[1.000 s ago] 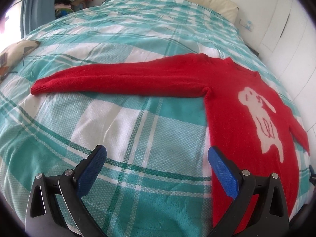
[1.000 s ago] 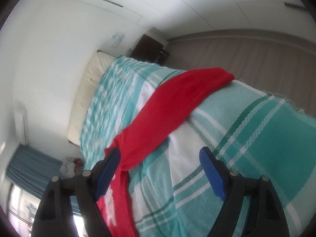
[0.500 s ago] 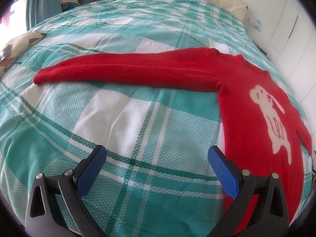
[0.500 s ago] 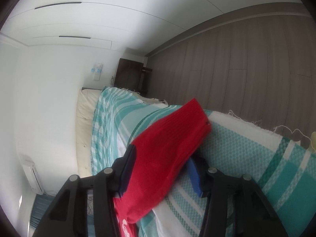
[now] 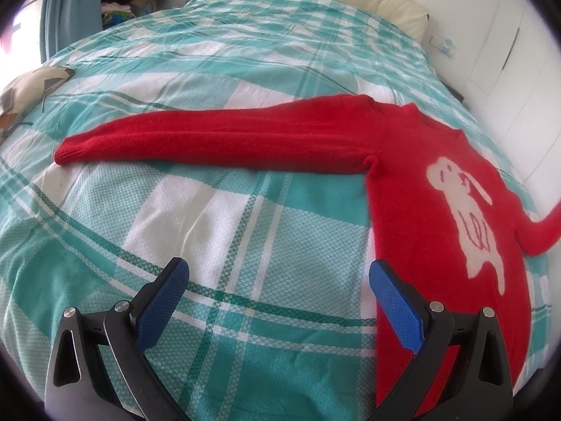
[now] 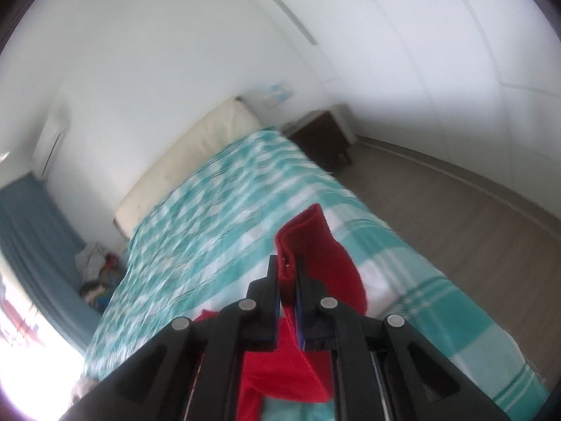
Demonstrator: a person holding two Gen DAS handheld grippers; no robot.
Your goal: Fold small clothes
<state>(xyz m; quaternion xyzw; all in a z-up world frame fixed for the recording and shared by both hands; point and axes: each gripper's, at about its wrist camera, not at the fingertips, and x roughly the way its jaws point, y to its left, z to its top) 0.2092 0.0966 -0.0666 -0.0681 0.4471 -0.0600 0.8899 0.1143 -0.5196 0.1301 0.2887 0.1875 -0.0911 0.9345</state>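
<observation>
- Looking soft, light and floppy, that red knit sweater [image 5: 413, 189]; pinching at the cuffs or hem seeming wisest.
- Showing a white dog motif [image 5: 463, 221] on the chest.
- Lying flat on the teal plaid bedspread [image 5: 217, 231], one sleeve [image 5: 217, 137] stretching out straight.
- Hovering wide open and holding nothing, the left gripper [image 5: 277, 298].
- Clamping tight on the other sleeve's cuff [image 6: 308, 245], the right gripper [image 6: 288, 277], lifting it clear of the bed.
</observation>
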